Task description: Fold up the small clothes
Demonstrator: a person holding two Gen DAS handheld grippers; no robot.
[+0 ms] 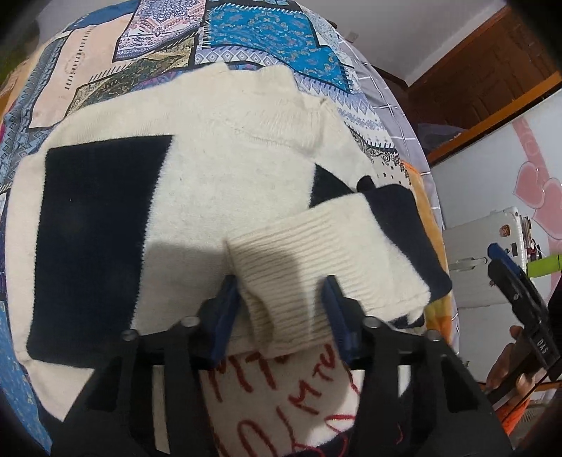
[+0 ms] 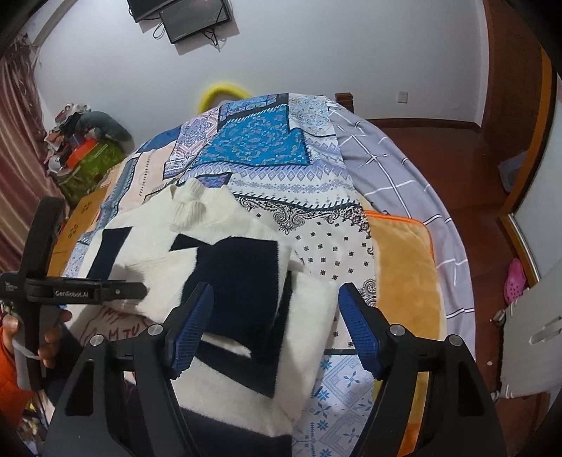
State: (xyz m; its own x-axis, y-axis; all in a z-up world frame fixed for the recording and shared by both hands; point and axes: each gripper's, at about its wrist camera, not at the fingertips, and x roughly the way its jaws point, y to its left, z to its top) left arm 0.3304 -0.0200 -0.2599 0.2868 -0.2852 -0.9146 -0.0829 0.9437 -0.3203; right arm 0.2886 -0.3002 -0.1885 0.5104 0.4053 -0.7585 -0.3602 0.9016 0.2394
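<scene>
So the cream knitted sweater with dark navy patches (image 1: 217, 182) is spread on the patchwork-print bedspread (image 1: 267, 38), filling the middle of the left wrist view, collar up toward 12 o'clock. The left gripper (image 1: 281, 309) with its blue-padded fingers (image 1: 224, 309) sits at 6 o'clock with the ribbed cream cuff (image 1: 316, 267) of a sleeve bunched between the pads; the jaws are partly closed and the cloth touches both pads, so it looks pinched. The right gripper (image 2: 275, 327) is spread wide above the folded navy and cream part of the sweater at 6 o'clock in its own view, pads not touching the cloth, nothing in them. Containers: at 9 o'clock in the right wrist view there's a green patterned box (image 2: 95, 158) with an orange box and other clutter piled on top; can't make out what's inside. Only the right view shows the wall-mounted dark screens (image 2: 189, 17) at 12 o'clock, the orange fuzzy blanket (image 2: 404, 267) at 3 o'clock, the grey checked sheet (image 2: 386, 161) in full and a pink clog (image 2: 514, 279) on the wooden floor. Only the left view shows red stitched lettering on the cream fabric at 6 o'clock clearly, plus a pink heart decal (image 1: 537, 186) at 3 o'clock.
</scene>
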